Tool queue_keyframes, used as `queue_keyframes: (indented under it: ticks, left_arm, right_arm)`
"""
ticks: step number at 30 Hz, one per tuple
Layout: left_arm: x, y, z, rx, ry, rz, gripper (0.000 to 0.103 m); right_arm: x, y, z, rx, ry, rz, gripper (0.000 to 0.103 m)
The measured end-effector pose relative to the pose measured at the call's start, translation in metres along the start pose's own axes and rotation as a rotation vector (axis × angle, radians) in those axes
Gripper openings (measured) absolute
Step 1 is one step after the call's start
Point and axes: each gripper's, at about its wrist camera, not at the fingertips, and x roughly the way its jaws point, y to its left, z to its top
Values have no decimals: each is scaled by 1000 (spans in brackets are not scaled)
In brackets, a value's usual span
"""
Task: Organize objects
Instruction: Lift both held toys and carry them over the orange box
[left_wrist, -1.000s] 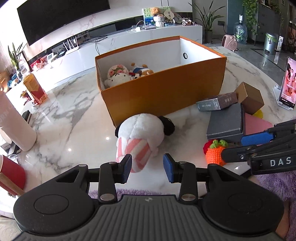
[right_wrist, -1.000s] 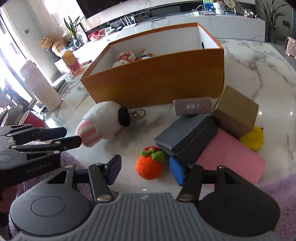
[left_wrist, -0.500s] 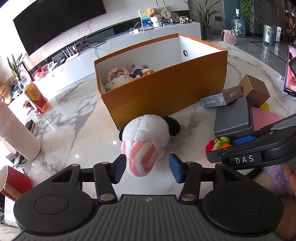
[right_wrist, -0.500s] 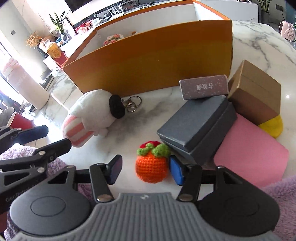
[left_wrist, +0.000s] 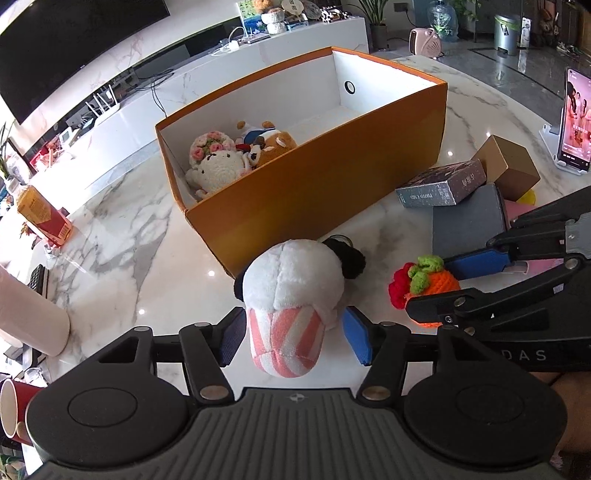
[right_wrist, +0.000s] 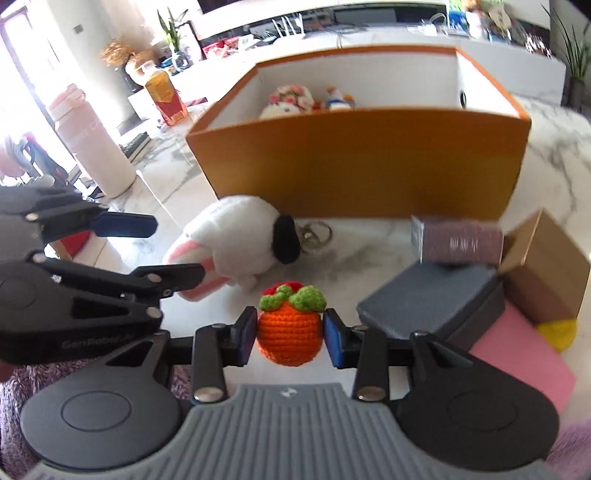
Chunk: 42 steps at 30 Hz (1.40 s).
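left gripper opening around white-and-pink striped plush toy, untouched | right gripper closing beside orange crocheted fruit, before orange cardboard box

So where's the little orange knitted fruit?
In the right wrist view, the orange knitted fruit sits on the table between the right gripper's closing jaws, near the white plush toy.

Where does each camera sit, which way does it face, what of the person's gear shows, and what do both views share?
Left wrist: on the left gripper, looking down over the opening jaws flanking the white plush; right gripper enters at right.
Right wrist: on the right gripper, jaws closing around the crochet orange; left gripper enters at left.
Shared: both toys, orange box, marble table.
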Motion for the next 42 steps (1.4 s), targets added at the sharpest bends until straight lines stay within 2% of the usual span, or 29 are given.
queue_keyframes:
  ticks: [3, 8, 13, 20, 22, 27, 31, 38, 42]
  left_arm:
    - [7, 5, 8, 15, 23, -17, 74]
    - [25, -2, 13, 89, 61, -22, 74]
    - [41, -17, 13, 173, 87, 20, 75]
    - [62, -31, 11, 265, 131, 141, 77]
    - [67, -31, 11, 272, 137, 152, 79]
    - [70, -27, 10, 245, 139, 154, 78]
    - [70, -22, 6, 229, 140, 170, 70]
    - [51, 6, 8, 5, 116, 88, 64]
    - [21, 3, 4, -45, 65, 19, 64]
  right_arm:
    - [-5, 2, 10, -36, -38, -15, 41]
    - [-5, -4, 25, -45, -68, -52, 41]
    - [2, -10, 29, -36, -59, -60, 41]
    - [12, -18, 31, -7, -45, -61, 41]
    - [15, -21, 32, -1, -39, -60, 41]
    - [19, -23, 30, 8, -29, -52, 41]
    - [18, -24, 29, 11, -30, -48, 41]
    - [4, -25, 28, 17, -58, -47, 41]
    - [-6, -26, 29, 10, -80, -37, 41]
